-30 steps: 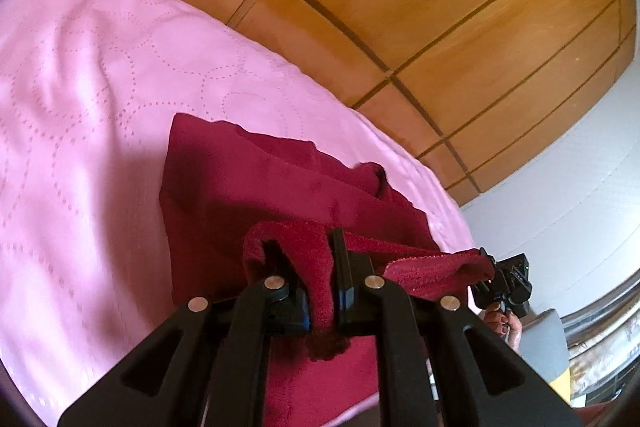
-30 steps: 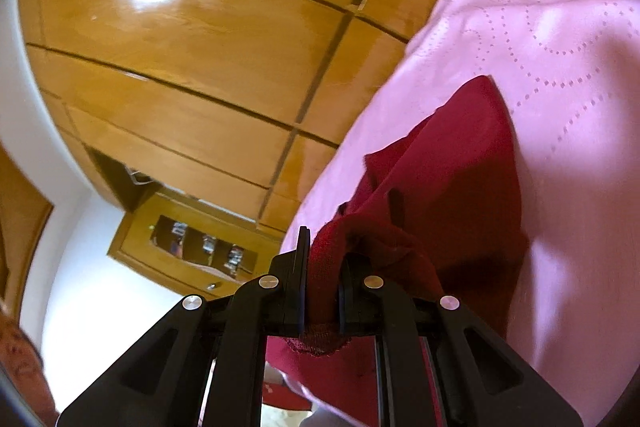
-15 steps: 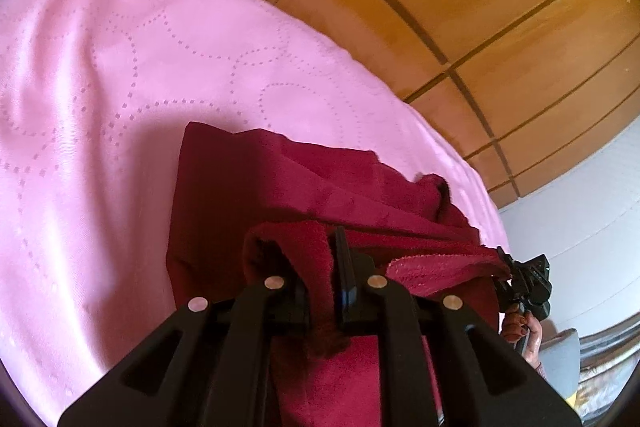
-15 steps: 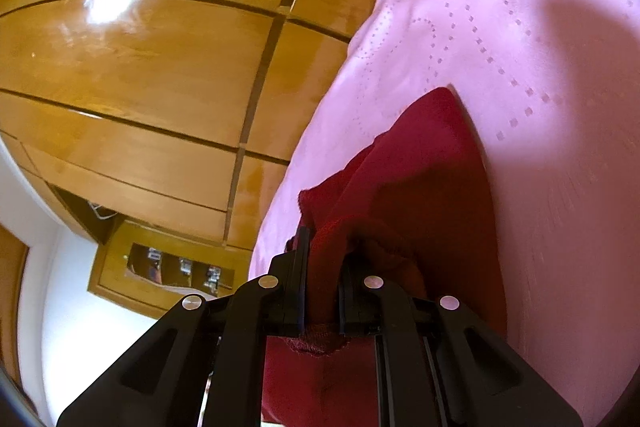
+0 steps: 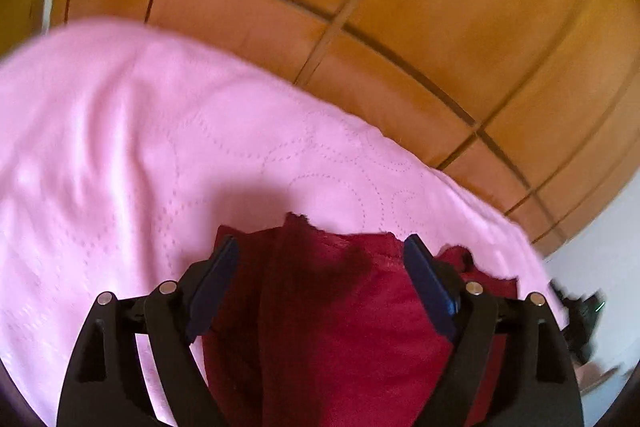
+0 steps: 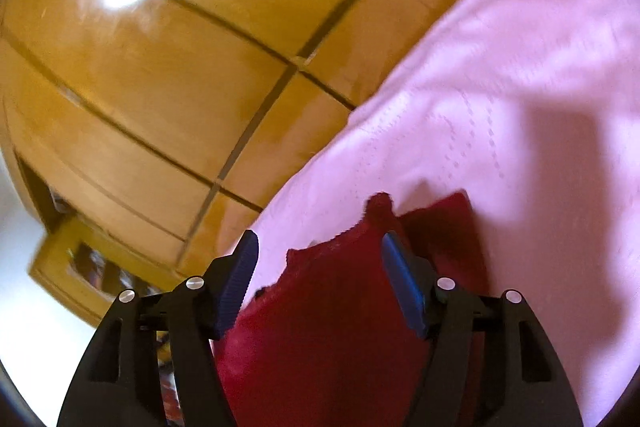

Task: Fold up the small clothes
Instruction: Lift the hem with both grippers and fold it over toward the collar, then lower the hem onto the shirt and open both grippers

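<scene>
Both the left gripper (image 5: 320, 255) and right gripper (image 6: 318, 253) have fingers spread over the red garment (image 5: 340, 327) on the pink bedspread (image 5: 120, 147).

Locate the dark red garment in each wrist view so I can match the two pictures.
Left wrist: the dark red garment fills the bottom centre, lying on the pink bedspread between the open fingers of the left gripper.
Right wrist: the garment sits bottom centre, between the open fingers of the right gripper.
Shared landmark: the wooden wardrobe panels behind the bed.
</scene>
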`<state>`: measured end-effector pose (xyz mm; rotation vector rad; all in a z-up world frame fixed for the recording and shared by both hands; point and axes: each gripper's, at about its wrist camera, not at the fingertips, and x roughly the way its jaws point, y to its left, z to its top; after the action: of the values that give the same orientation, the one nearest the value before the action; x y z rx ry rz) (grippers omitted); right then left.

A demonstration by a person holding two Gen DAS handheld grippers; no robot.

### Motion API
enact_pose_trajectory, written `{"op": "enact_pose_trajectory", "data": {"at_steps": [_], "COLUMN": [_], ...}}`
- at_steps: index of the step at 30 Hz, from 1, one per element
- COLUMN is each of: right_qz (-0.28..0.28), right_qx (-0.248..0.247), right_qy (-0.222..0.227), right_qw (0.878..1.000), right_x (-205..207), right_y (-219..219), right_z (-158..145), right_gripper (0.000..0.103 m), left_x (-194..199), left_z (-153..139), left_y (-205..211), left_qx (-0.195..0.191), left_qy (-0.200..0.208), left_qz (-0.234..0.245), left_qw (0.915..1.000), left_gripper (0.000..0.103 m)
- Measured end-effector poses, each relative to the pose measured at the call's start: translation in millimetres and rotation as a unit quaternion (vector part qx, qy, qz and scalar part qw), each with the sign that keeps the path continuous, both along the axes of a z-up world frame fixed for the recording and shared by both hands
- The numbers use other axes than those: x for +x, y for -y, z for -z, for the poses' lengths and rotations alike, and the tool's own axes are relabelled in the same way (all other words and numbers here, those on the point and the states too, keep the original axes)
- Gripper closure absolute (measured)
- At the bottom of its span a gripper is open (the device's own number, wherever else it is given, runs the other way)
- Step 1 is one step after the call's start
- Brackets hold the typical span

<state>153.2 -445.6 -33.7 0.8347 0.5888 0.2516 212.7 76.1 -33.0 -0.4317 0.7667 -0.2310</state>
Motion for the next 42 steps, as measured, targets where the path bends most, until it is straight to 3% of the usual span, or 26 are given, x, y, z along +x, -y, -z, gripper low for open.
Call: {"op": "enact_pose_trajectory", "data": {"at_steps": [3, 8, 12, 14, 15, 17, 19, 25, 30, 38, 42], "right_qz": [-0.037, -0.109, -0.122, -0.108, -0.098, -0.083, -0.070, -0.056, -0.055, -0.047, -0.038], "right_qx": [-0.085, -0.207, -0.251, -0.300, -0.315, -0.309, -0.298, -0.333, -0.326, -0.367, -0.388], "right_qy": [-0.005, -0.030, -0.058, -0.074, -0.085, -0.095, -0.087, -0.082, -0.080, -0.070, -0.060], "right_qw": [0.996, 0.972, 0.958, 0.945, 0.940, 0.943, 0.948, 0.938, 0.940, 0.926, 0.919], "right_x": [3.4, 24.0, 44.6, 51.0, 52.9, 52.8, 49.9, 50.0, 52.6, 44.5, 33.4], "right_y": [-26.2, -80.0, -99.6, -103.6, -102.0, -94.1, -88.2, -98.4, -97.6, -111.1, -115.4], "right_z": [-13.8, -14.5, 2.1, 10.5, 17.2, 29.1, 37.7, 40.7, 40.9, 29.9, 15.0], "right_gripper": [0.053, 0.058, 0.061, 0.062, 0.068, 0.075, 0.075, 0.075, 0.075, 0.074, 0.067], "left_x": [-9.4, 1.5, 27.9, 36.2, 38.7, 38.8, 31.1, 30.0, 32.1, 30.3, 30.4], "left_z": [-3.2, 9.0, 27.0, 39.0, 44.1, 56.7, 60.9, 62.6, 63.5, 64.6, 65.2], "left_y": [27.7, 71.9, 81.9, 80.7, 80.0, 82.4, 86.9, 92.6, 96.3, 98.6, 99.0], "left_qx": [0.044, 0.076, 0.090, 0.108, 0.113, 0.133, 0.150, 0.167, 0.172, 0.178, 0.180], "left_qy": [0.016, -0.013, -0.049, -0.062, -0.065, -0.052, -0.029, -0.026, -0.024, -0.022, -0.022], "left_qz": [0.036, 0.094, 0.080, 0.065, 0.063, 0.074, 0.078, 0.078, 0.076, 0.075, 0.075], "left_qw": [0.9982, 0.9926, 0.9915, 0.9901, 0.9894, 0.9869, 0.9852, 0.9826, 0.9819, 0.9810, 0.9805], "left_gripper": [0.019, 0.019, 0.019, 0.019, 0.021, 0.021, 0.020, 0.017, 0.016, 0.016, 0.016]}}
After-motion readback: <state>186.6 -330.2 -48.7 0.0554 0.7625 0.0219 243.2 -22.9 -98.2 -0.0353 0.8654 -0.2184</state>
